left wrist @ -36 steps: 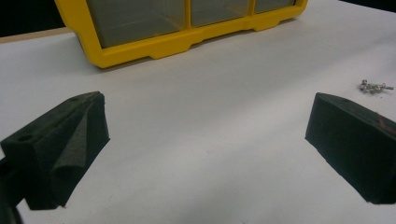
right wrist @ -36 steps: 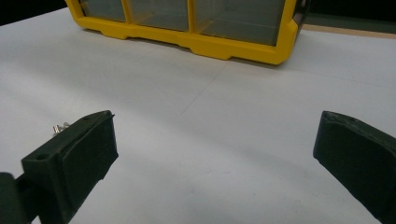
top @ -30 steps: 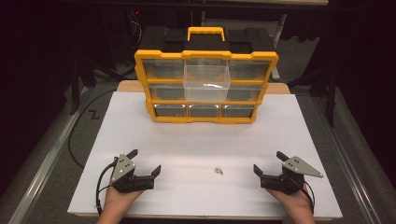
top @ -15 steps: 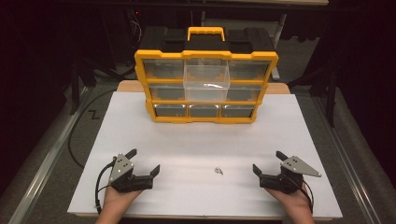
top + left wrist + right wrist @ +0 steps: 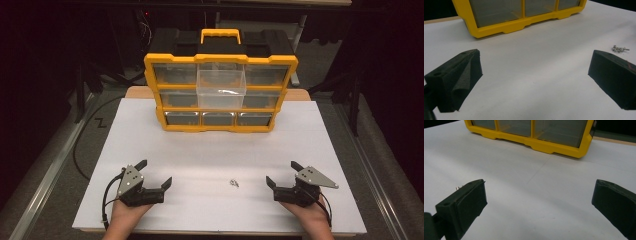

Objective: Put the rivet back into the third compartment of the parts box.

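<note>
White table (image 5: 210,150) bears a yellow organizer (image 5: 220,92) amid dark surroundings.

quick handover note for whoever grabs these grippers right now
Left hand-held gripper: open, empty, resting low on the white table.
Right hand-held gripper: open, empty, same height on the other side.
Small screws lie loose on the table between the two, untouched.
Yellow organizer stands at the far edge; its clear middle drawer is pulled out.
Done: drawer open. Left, probably: pick up the screws and drop them in the drawer, then close it.
</note>
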`<state>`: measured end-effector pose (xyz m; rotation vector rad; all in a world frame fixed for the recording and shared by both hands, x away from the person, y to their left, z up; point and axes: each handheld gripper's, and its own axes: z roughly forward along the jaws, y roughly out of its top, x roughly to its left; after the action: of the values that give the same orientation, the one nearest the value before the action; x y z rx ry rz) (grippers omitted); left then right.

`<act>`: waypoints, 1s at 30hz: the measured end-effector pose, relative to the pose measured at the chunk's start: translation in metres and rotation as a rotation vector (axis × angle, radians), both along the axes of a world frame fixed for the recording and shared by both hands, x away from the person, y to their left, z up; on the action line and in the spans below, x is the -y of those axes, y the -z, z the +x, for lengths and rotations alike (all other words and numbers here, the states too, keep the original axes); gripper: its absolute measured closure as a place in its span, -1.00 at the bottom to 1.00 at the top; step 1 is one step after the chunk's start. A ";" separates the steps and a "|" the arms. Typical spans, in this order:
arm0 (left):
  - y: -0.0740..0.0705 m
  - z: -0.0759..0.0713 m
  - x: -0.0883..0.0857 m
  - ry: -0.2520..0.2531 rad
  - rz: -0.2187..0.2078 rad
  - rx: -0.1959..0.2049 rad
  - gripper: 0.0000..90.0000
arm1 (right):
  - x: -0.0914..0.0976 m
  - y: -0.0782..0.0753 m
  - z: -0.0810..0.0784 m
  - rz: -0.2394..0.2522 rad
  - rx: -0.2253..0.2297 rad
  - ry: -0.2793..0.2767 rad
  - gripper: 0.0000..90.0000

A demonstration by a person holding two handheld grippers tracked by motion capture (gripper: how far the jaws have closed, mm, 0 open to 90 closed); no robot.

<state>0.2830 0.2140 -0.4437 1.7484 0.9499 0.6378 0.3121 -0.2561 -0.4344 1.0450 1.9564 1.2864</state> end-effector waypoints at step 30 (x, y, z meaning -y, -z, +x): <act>-0.002 -0.001 0.003 0.025 0.007 0.001 -0.99 | -0.056 -0.022 0.032 -0.001 -0.009 -0.075 -0.99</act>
<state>0.2823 0.2115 -0.4421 1.7630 0.9246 0.6266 0.3440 -0.2002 -0.4124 0.9872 2.0198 1.3222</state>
